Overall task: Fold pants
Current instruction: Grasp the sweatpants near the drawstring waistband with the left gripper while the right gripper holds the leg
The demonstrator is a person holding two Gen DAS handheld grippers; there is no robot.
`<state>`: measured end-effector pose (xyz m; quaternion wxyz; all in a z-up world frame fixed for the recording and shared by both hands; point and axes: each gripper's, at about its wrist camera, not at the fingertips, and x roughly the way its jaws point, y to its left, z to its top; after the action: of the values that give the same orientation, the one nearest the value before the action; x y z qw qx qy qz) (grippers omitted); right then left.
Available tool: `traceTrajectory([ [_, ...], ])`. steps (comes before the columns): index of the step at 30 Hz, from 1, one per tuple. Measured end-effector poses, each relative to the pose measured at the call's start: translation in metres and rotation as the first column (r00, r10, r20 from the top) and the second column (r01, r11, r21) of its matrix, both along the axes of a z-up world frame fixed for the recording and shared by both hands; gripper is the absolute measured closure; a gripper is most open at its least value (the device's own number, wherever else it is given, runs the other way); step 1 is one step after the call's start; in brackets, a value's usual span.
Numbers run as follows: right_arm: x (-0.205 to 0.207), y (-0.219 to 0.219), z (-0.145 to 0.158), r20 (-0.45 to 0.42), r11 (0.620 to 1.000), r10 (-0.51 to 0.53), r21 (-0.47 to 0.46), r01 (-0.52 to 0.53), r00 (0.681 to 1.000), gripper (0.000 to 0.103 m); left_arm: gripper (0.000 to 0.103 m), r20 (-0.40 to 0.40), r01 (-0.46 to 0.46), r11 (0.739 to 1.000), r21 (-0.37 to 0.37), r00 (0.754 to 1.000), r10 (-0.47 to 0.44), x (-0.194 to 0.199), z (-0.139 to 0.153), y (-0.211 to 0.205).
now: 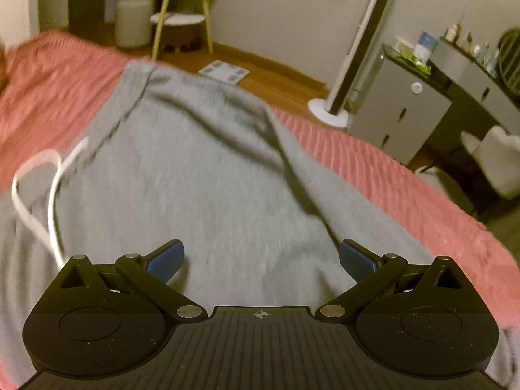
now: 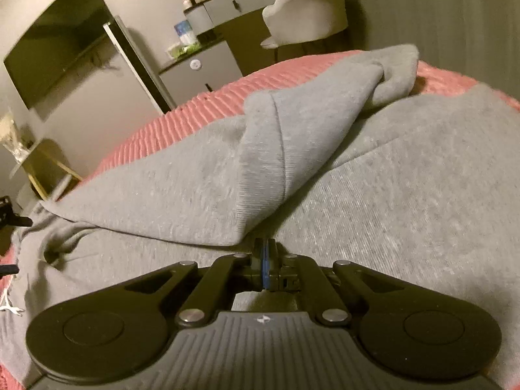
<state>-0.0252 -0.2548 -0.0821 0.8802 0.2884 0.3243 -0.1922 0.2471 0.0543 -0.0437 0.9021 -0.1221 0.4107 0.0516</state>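
Grey sweatpants (image 1: pixel 195 178) lie spread over a pink ribbed bed cover (image 1: pixel 390 175). Their white drawstring (image 1: pixel 52 188) loops at the left in the left wrist view. My left gripper (image 1: pixel 261 256) hovers just over the cloth with its blue pads (image 1: pixel 165 260) wide apart and nothing between them. In the right wrist view the sweatpants (image 2: pixel 390 195) fill the foreground, and one leg (image 2: pixel 211 178) is doubled back over the rest, its ribbed cuff running down to my fingertips. My right gripper (image 2: pixel 266 243) is shut on the edge of that cuff.
The bed's edge curves along the pink cover (image 2: pixel 195 113). Beyond it stand a tower fan (image 1: pixel 357 48), a grey cabinet (image 1: pixel 399 110), a scale (image 1: pixel 224 73) on the wooden floor, a gold-legged side table (image 1: pixel 177 19) and a pale chair (image 2: pixel 305 9).
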Motion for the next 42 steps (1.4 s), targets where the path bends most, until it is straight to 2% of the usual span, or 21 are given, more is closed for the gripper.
traceTrajectory([
  [2,0.001,-0.003,-0.004,0.022,1.000,-0.002,0.007,0.002,1.000,0.103,0.000,0.033,0.023,0.997,0.080,0.999,-0.025,0.021,0.008,-0.005],
  [4,0.005,-0.003,-0.009,0.033,1.000,-0.001,0.004,0.001,0.999,0.103,0.000,0.048,0.053,0.992,0.116,0.997,-0.059,0.046,0.013,-0.009],
  [10,0.000,-0.001,-0.010,0.061,1.000,0.005,-0.010,-0.005,0.998,0.103,0.001,-0.073,0.048,0.995,0.090,0.997,-0.041,0.122,-0.003,-0.005],
  [11,-0.002,-0.001,-0.011,0.064,1.000,0.005,-0.014,-0.004,0.998,0.103,0.007,-0.085,0.050,0.994,0.098,0.996,-0.041,0.130,-0.007,-0.006],
  [12,0.000,-0.001,-0.012,0.067,1.000,0.007,-0.023,-0.006,0.998,0.103,0.023,-0.104,0.056,0.993,0.105,0.994,-0.045,0.139,-0.012,-0.006],
  [14,0.000,0.005,-0.012,0.068,0.999,0.011,-0.043,-0.008,0.998,0.103,0.041,-0.155,0.073,0.993,0.091,0.986,-0.058,0.152,-0.022,-0.003],
  [17,0.003,0.008,-0.011,0.061,0.997,0.017,-0.071,-0.012,0.998,0.103,0.045,-0.208,0.058,0.997,0.046,0.977,-0.047,0.166,-0.037,0.003],
  [19,0.004,0.010,-0.010,0.059,0.997,0.020,-0.077,-0.015,0.998,0.103,0.060,-0.192,0.043,0.998,0.046,0.981,-0.033,0.165,-0.039,0.007],
  [21,0.004,0.007,-0.009,0.060,0.998,0.017,-0.059,-0.013,0.998,0.103,0.089,-0.176,0.044,0.999,0.016,0.984,-0.041,0.158,-0.036,0.012],
  [24,-0.005,-0.009,0.007,0.092,0.998,-0.055,-0.021,0.058,0.994,0.103,0.092,-0.136,0.054,0.998,-0.024,0.989,-0.056,0.137,-0.025,0.024],
  [26,-0.018,-0.017,0.025,0.143,0.986,-0.139,-0.067,0.150,0.980,0.102,0.093,-0.116,0.066,0.996,-0.053,0.991,-0.072,0.121,-0.020,0.035],
  [28,-0.024,-0.023,0.045,0.149,0.970,-0.195,-0.115,0.213,0.969,0.099,0.093,-0.097,0.083,0.993,-0.080,0.991,-0.090,0.107,-0.013,0.046],
  [29,-0.022,-0.023,0.052,0.151,0.964,-0.206,-0.140,0.227,0.967,0.093,0.093,-0.091,0.086,0.992,-0.092,0.991,-0.094,0.100,-0.011,0.051],
  [31,-0.007,-0.022,0.062,0.134,0.966,-0.165,-0.180,0.187,0.977,0.057,0.094,-0.092,0.097,0.990,-0.104,0.990,-0.106,0.087,-0.009,0.058],
  [32,0.006,-0.019,0.066,0.103,0.967,-0.129,-0.207,0.148,0.986,0.025,0.094,-0.093,0.099,0.989,-0.107,0.990,-0.109,0.082,-0.008,0.061],
  [33,0.019,-0.016,0.068,0.078,0.964,-0.095,-0.242,0.111,0.992,0.016,0.094,-0.093,0.104,0.988,-0.112,0.989,-0.114,0.076,-0.007,0.063],
  [36,0.077,0.000,0.064,-0.071,0.903,0.003,-0.429,-0.033,0.997,0.016,0.094,-0.101,0.115,0.986,-0.121,0.987,-0.127,0.063,-0.005,0.069],
  [38,0.111,0.000,0.051,-0.192,0.878,0.009,-0.469,-0.100,0.981,0.018,0.094,-0.111,0.119,0.984,-0.133,0.985,-0.134,0.058,-0.005,0.074],
  [39,0.128,-0.004,0.040,-0.284,0.873,-0.014,-0.472,-0.127,0.959,0.030,0.094,-0.119,0.120,0.983,-0.137,0.984,-0.136,0.056,-0.005,0.076],
  [40,0.136,-0.010,0.033,-0.325,0.879,-0.023,-0.458,-0.136,0.946,0.039,0.094,-0.122,0.125,0.982,-0.142,0.982,-0.143,0.054,-0.004,0.079],
  [42,0.133,-0.027,0.028,-0.298,0.927,-0.020,-0.363,-0.094,0.954,0.054,0.094,-0.124,0.132,0.979,-0.156,0.981,-0.152,0.050,-0.002,0.085],
])
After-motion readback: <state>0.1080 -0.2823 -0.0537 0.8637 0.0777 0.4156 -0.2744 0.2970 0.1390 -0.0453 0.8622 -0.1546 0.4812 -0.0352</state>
